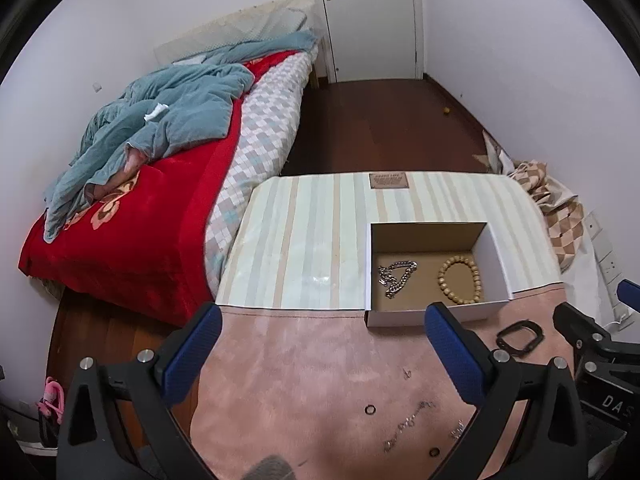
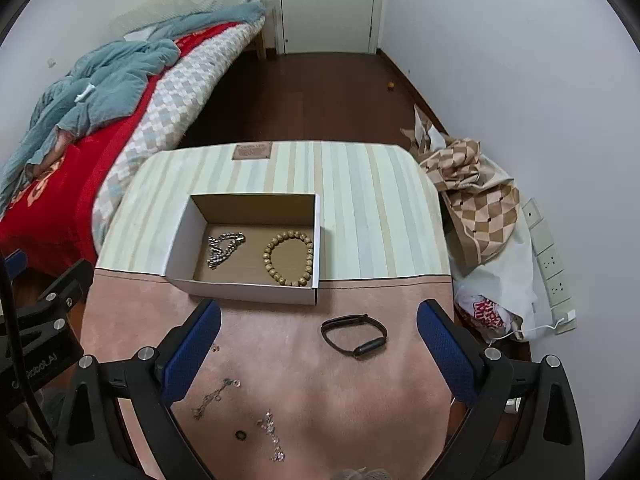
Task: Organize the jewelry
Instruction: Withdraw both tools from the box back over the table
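Tongs, left (image 1: 324,344) and right (image 2: 319,340), gape wide, gripping nothing, above pink-matted counter (image 2: 360,400). Black band (image 2: 354,335) lies between right fingers; loose chains (image 2: 212,396) nearby. Cardboard box (image 2: 248,292) holds silver chain (image 2: 224,248) and bead bracelet (image 2: 288,258). Bed (image 1: 132,216) left, door (image 1: 368,16) beyond.

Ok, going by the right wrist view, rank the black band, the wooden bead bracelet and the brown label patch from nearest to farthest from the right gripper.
1. black band: on the pink mat, between the open fingers of the right gripper.
2. wooden bead bracelet: right side of the box.
3. brown label patch: far edge of the striped cloth.
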`<action>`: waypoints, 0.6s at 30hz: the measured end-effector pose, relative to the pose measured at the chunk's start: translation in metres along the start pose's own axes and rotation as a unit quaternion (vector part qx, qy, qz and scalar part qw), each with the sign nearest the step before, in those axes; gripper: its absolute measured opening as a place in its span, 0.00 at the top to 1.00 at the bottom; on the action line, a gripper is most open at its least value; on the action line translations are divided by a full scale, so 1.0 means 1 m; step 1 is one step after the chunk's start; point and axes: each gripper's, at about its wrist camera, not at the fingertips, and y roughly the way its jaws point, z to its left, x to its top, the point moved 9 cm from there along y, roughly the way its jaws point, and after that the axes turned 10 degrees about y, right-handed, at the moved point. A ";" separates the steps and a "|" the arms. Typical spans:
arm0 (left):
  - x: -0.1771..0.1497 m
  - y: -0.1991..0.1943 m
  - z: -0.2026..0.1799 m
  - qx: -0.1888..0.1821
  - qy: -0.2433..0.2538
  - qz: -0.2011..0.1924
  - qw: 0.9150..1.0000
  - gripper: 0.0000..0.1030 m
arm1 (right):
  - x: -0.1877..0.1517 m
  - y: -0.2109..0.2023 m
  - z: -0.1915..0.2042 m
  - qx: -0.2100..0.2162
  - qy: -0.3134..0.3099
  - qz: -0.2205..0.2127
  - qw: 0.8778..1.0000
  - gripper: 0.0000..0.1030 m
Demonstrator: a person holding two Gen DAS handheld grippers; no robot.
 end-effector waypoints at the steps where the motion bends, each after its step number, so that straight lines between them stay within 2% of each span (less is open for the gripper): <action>1: -0.001 -0.007 0.001 -0.001 -0.001 -0.005 1.000 0.00 | -0.001 -0.006 0.000 0.001 0.000 -0.004 1.000 0.03; 9: -0.004 -0.053 0.004 -0.004 -0.007 -0.035 0.999 0.00 | -0.013 -0.058 0.004 0.010 -0.001 -0.038 0.999 0.03; 18: -0.011 -0.072 0.005 -0.001 -0.016 -0.044 0.999 0.00 | -0.023 -0.092 -0.002 0.022 0.004 -0.057 0.998 0.03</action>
